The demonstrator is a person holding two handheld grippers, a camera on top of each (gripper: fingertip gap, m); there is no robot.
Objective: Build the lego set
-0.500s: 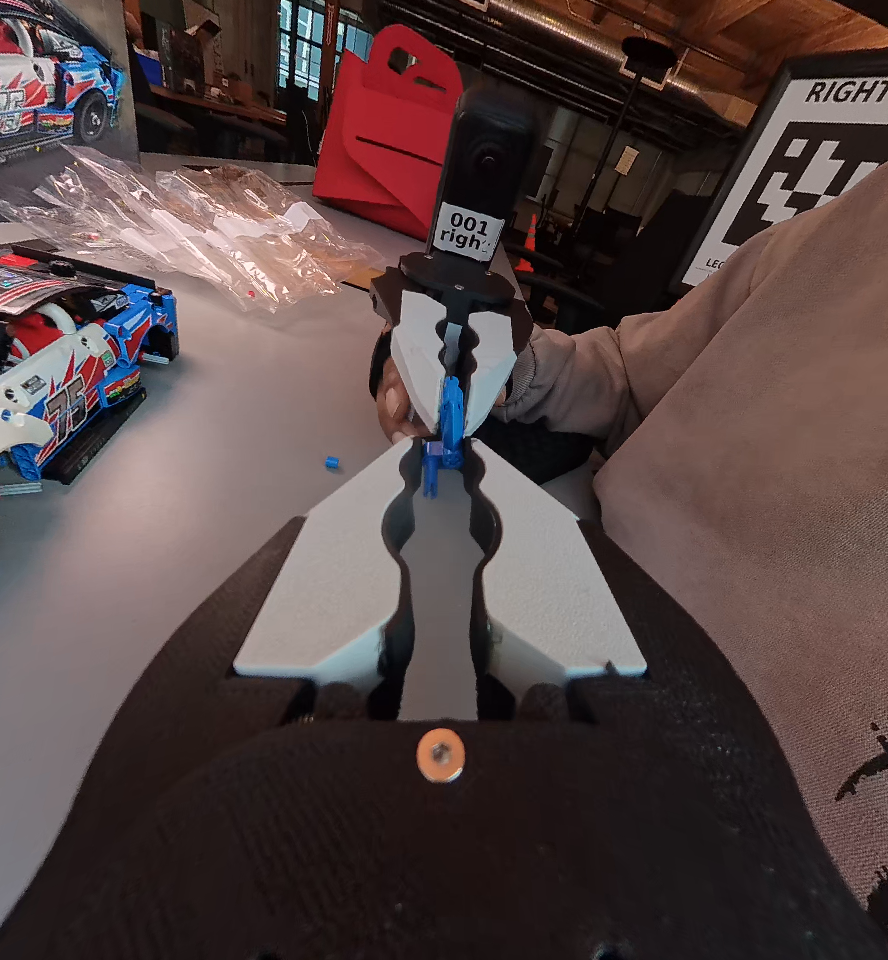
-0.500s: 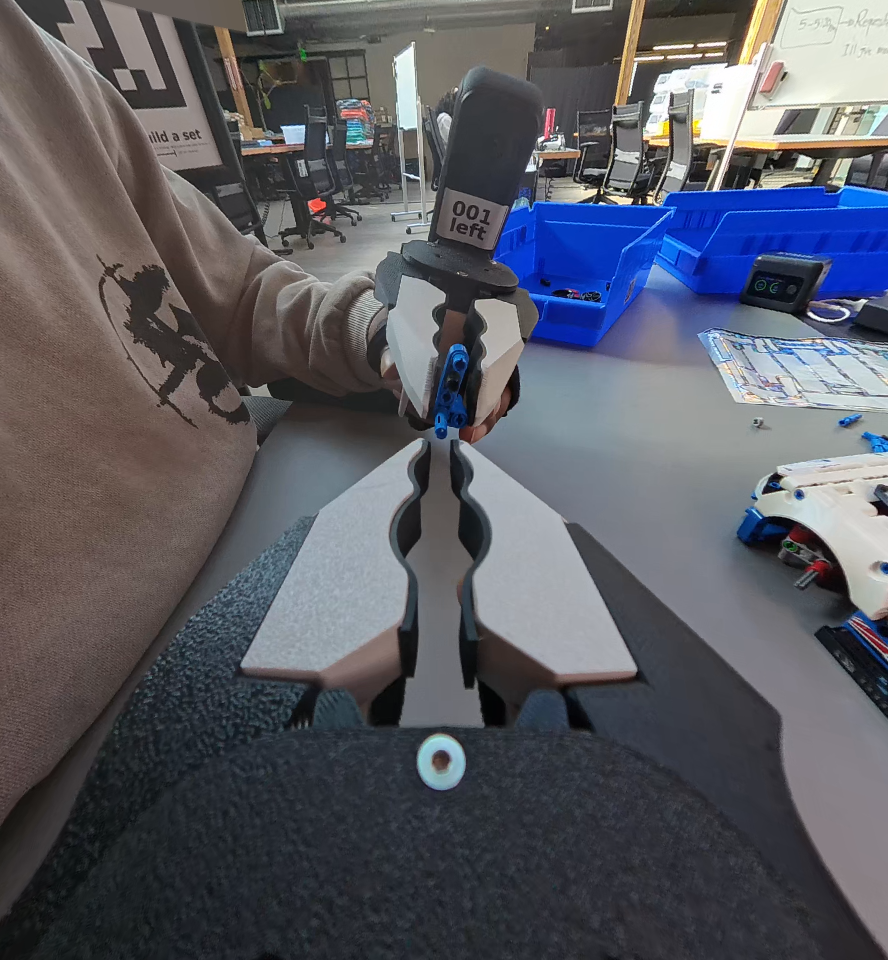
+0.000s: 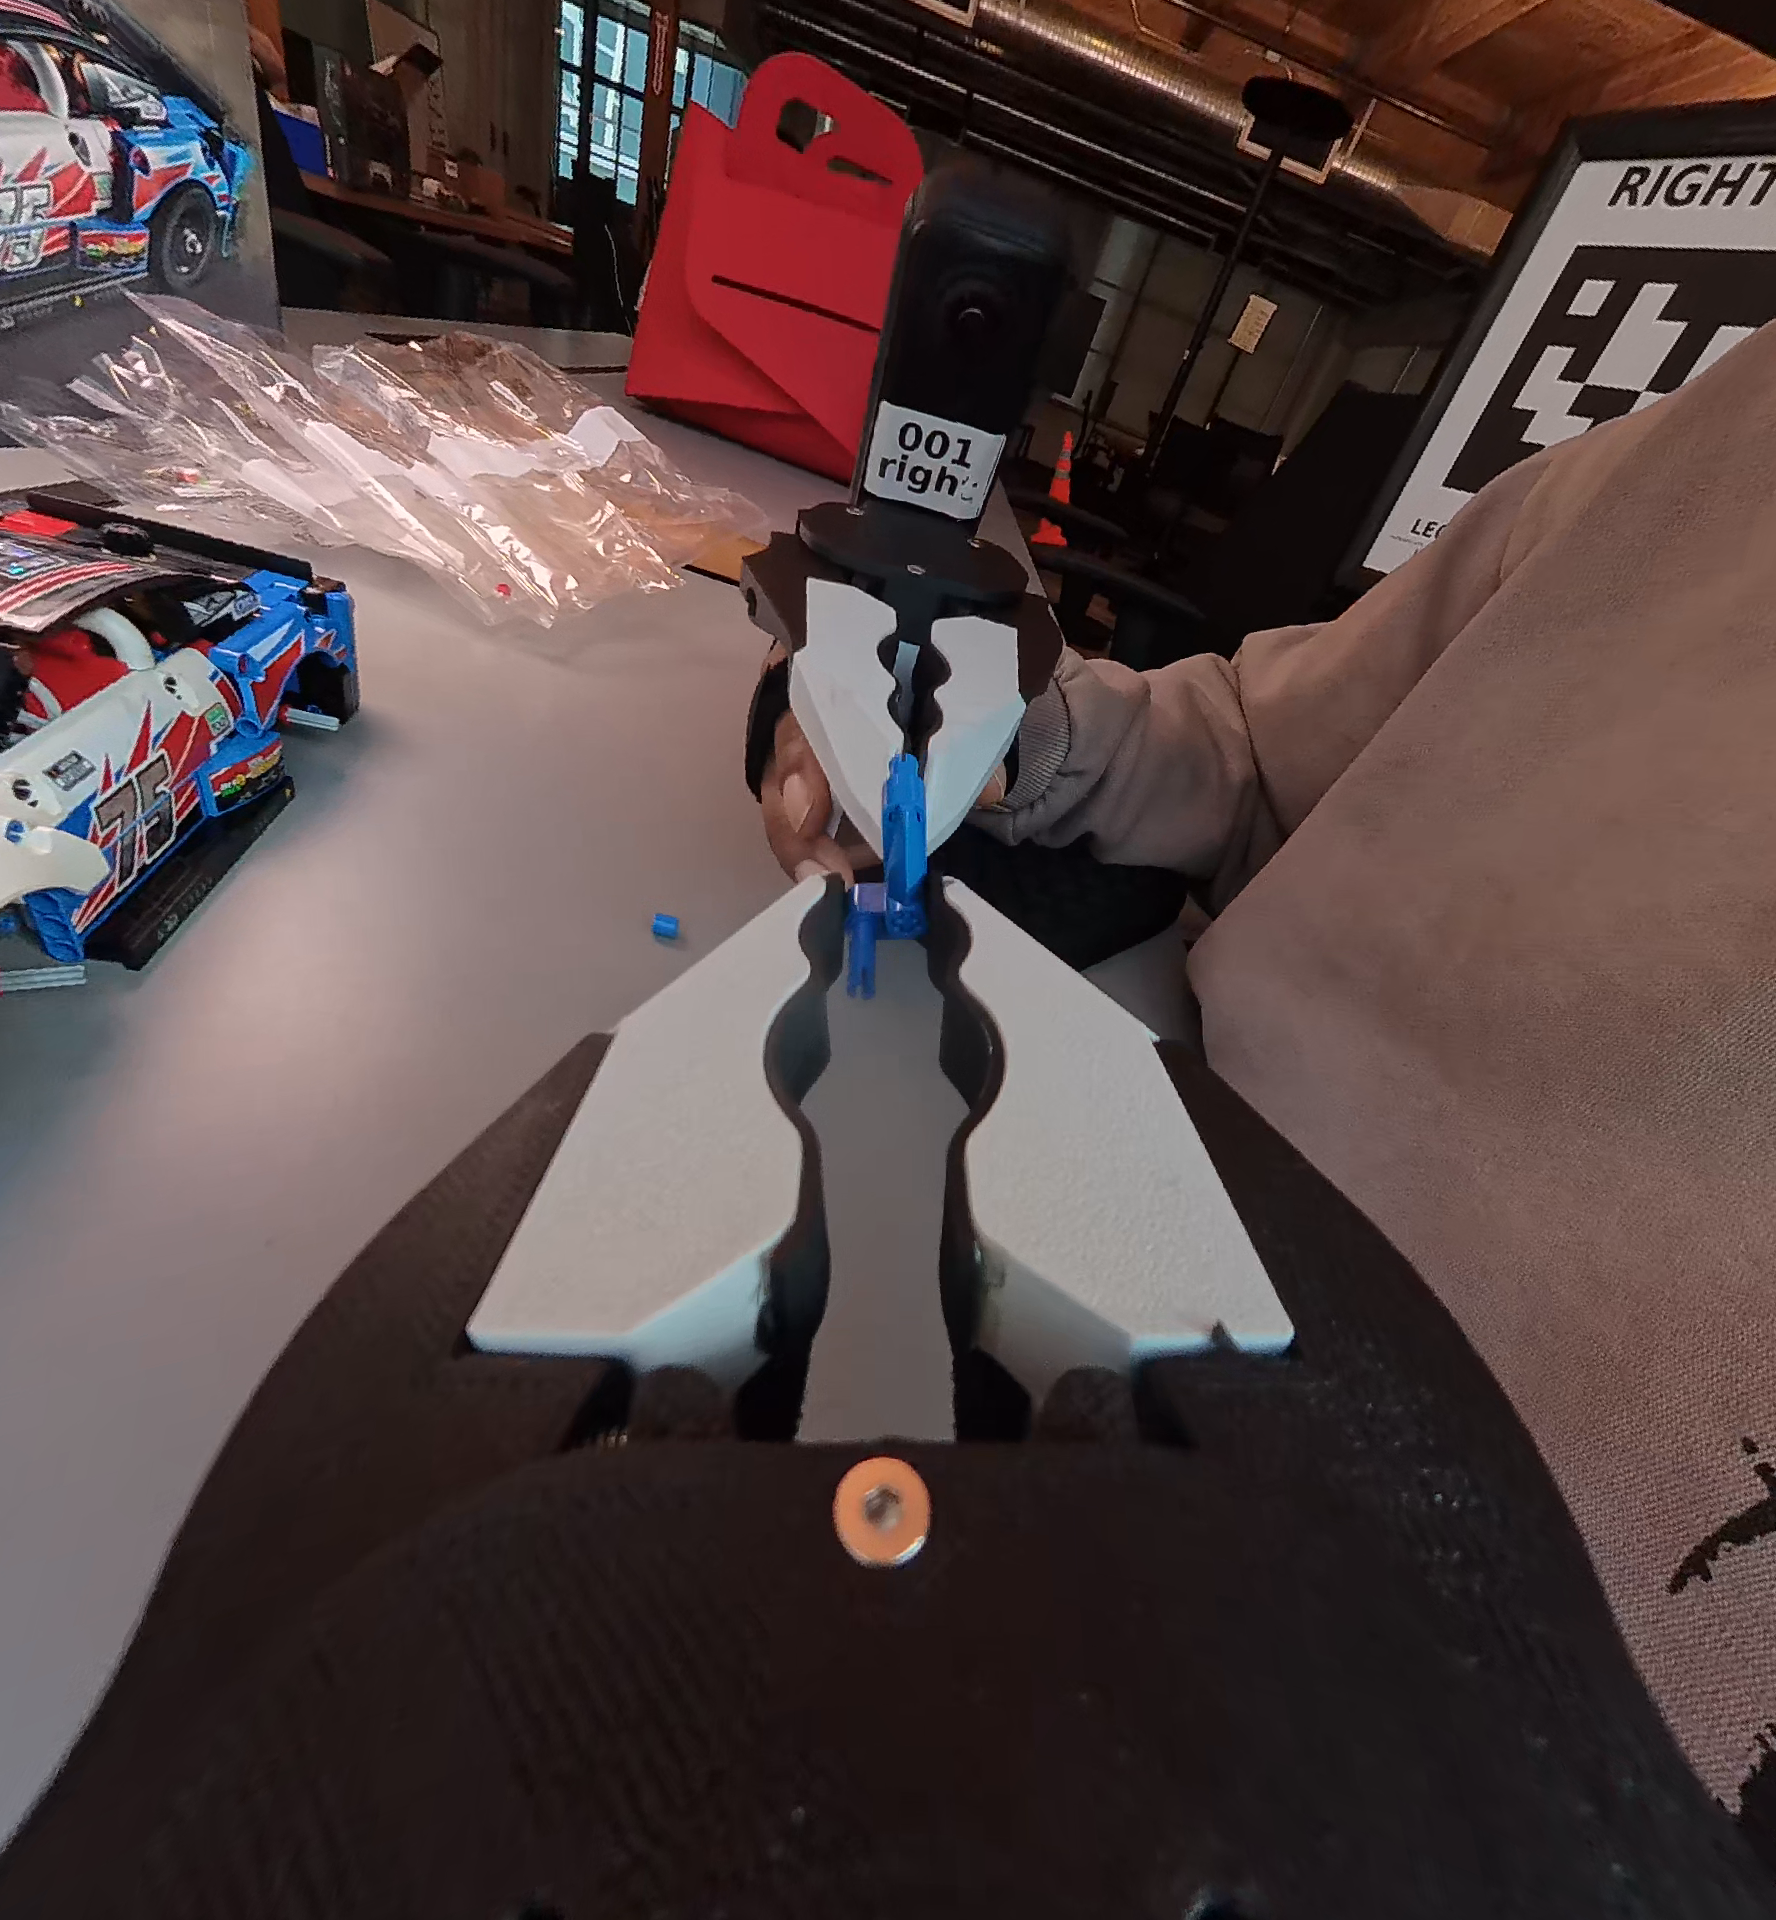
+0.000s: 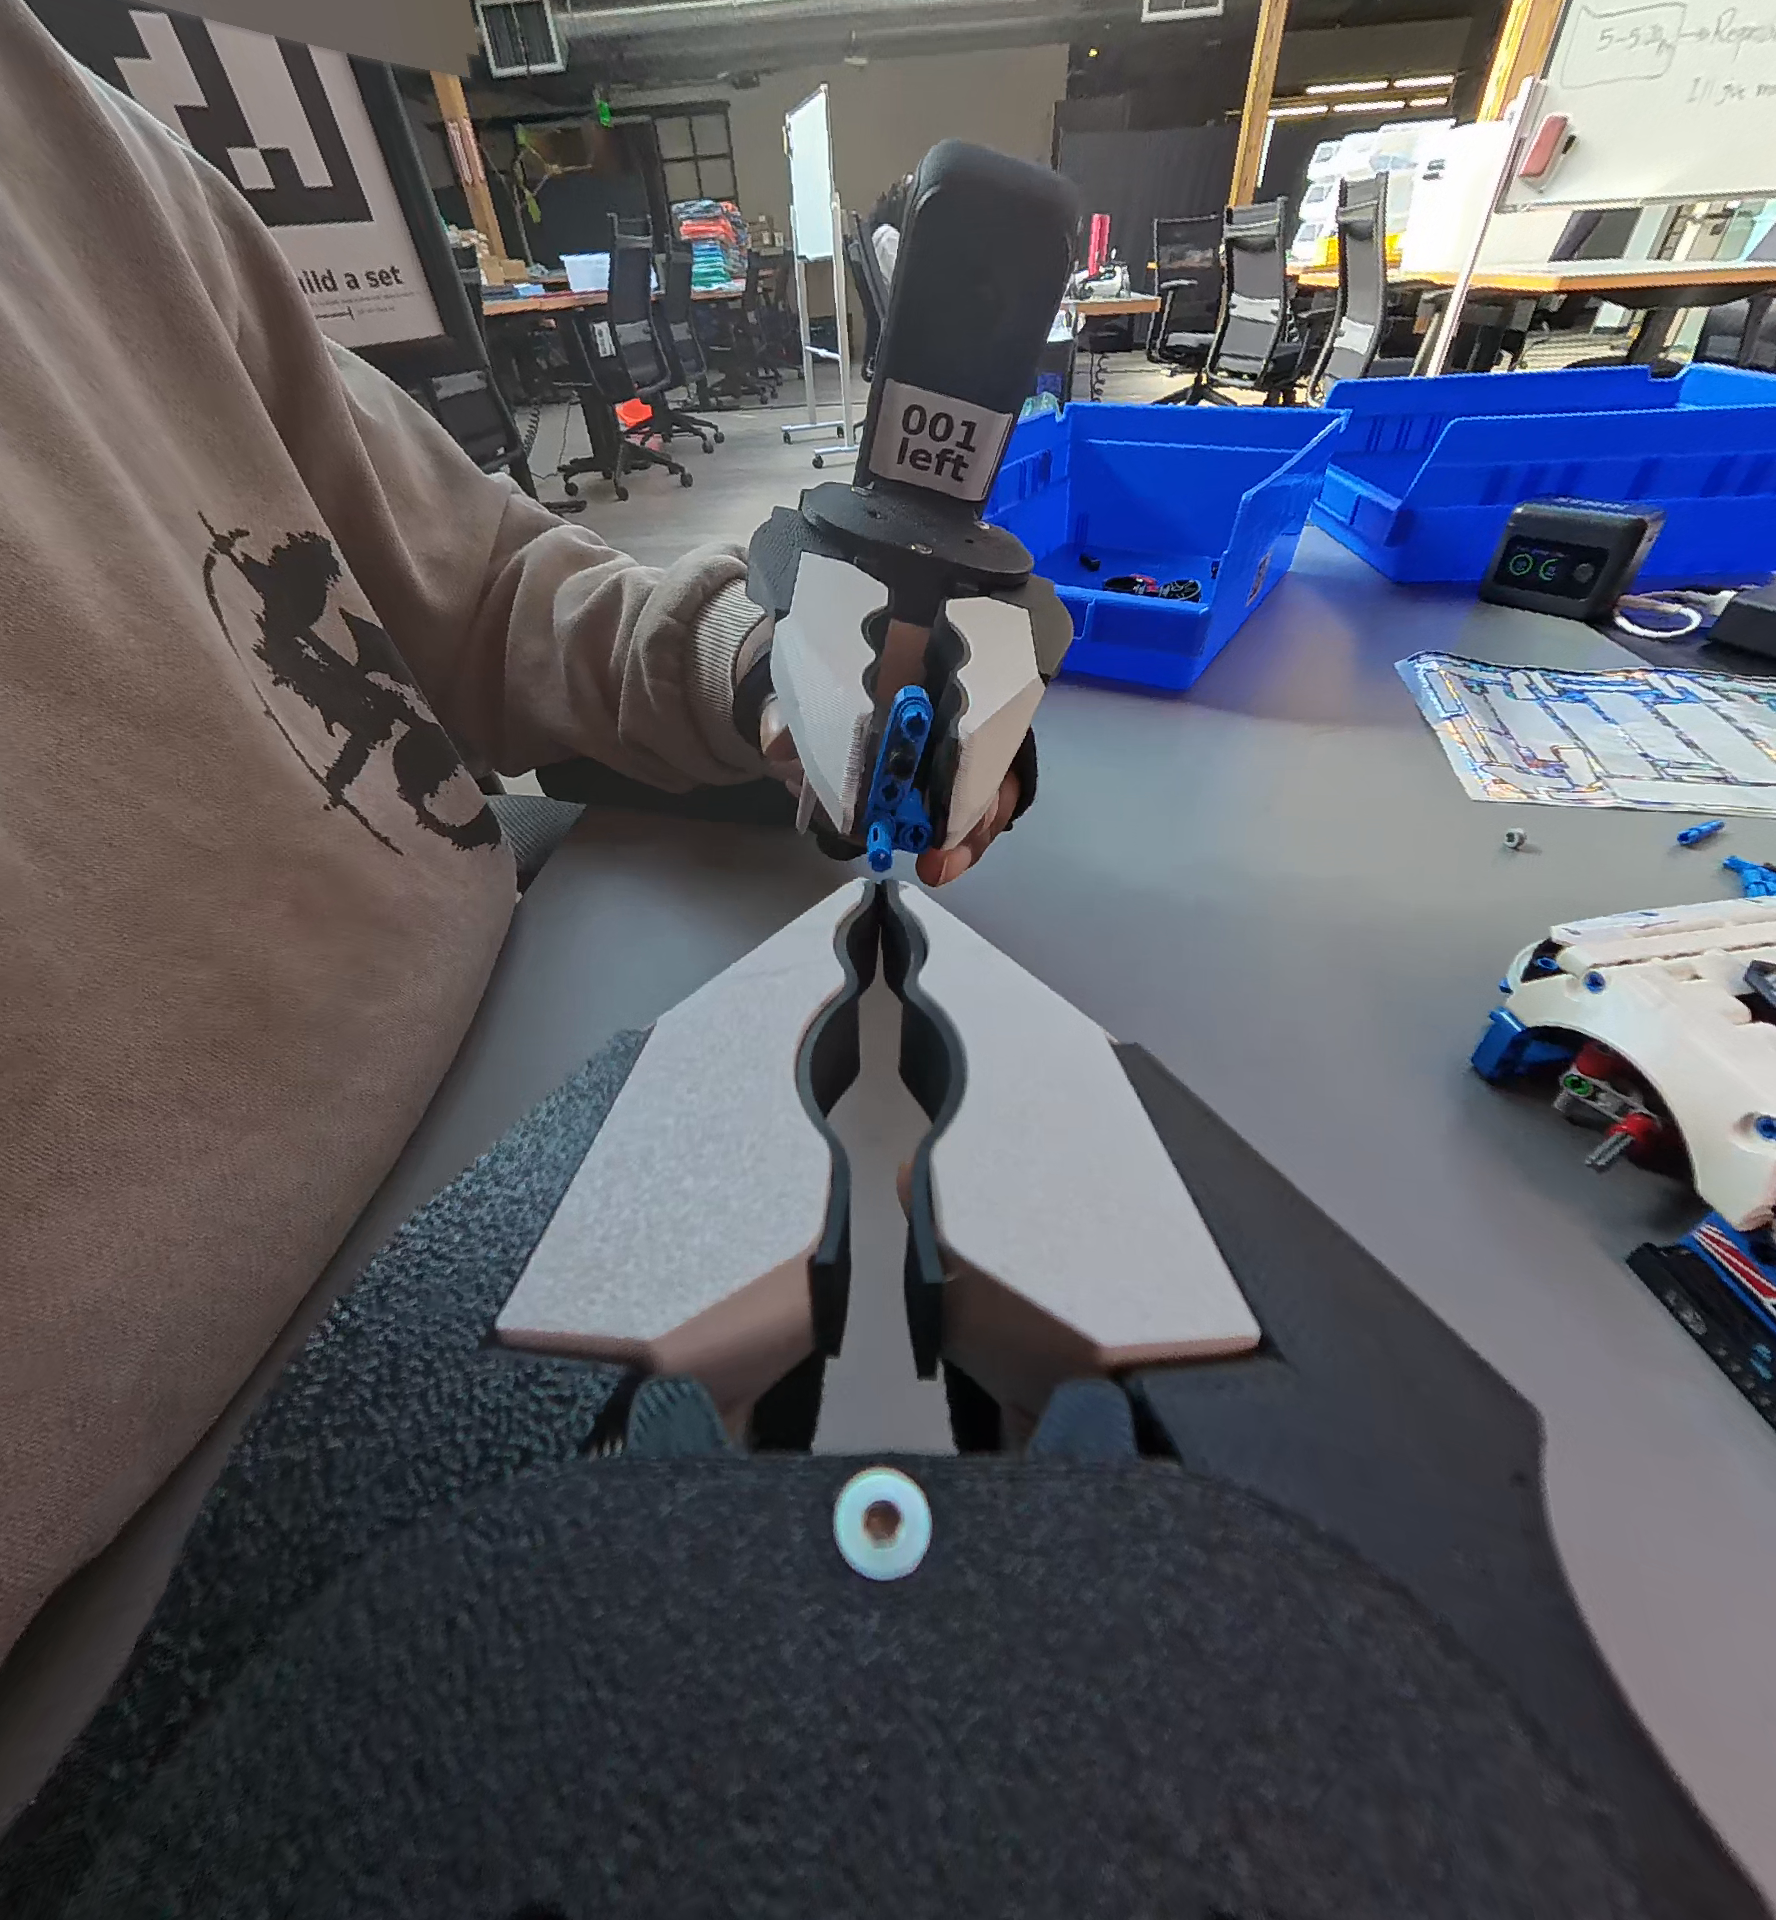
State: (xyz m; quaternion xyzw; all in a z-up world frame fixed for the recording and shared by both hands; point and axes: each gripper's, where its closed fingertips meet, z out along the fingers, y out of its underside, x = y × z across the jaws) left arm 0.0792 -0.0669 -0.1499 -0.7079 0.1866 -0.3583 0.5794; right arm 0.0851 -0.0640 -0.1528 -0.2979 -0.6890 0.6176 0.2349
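While only my right wrist view shows the blue bins [image 4: 1164, 540] at 1 o'clock, my left gripper [image 3: 884, 935] pinches the blue beam [image 3: 903, 831]; my right gripper [image 4: 879, 896] sits nearly closed, tips at the beam's pin, grip unclear.

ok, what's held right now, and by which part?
A blue beam, aloft between both grippers. The left gripper appears to pinch its lower end; the right gripper clamps the pin stub sticking out there.

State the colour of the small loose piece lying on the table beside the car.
Blue: the loose piece, clearest in the left wrist view.
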